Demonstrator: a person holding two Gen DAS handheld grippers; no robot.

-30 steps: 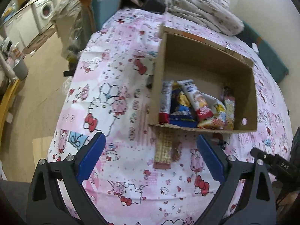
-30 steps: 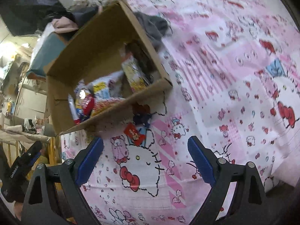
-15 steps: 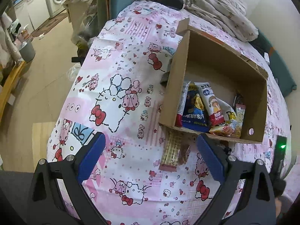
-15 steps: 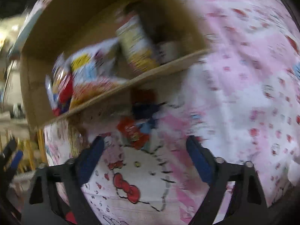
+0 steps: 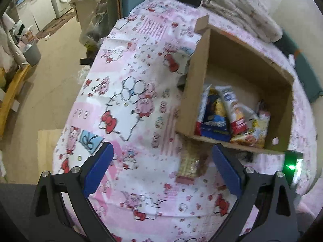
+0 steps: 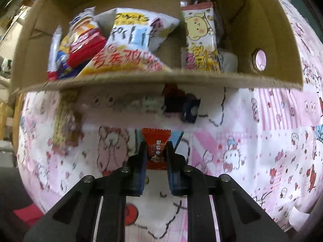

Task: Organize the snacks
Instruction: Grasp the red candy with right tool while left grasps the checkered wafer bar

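My right gripper (image 6: 155, 157) is clamped on one small red-orange foil candy packet (image 6: 156, 148), long axis pointing ahead at the open brown cardboard box (image 6: 270, 40) directly beyond. I count two loose snacks outside: one tan wafer bar (image 5: 189, 162), one dark wrapper (image 6: 181, 104). My left gripper (image 5: 161, 171) hangs wide open, empty.

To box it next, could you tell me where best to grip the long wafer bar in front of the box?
Probably across the narrow width of the wafer bar, near its pink end, coming down from the near side with the open left tool: it lies flat and lengthwise, its far end against the cardboard box.
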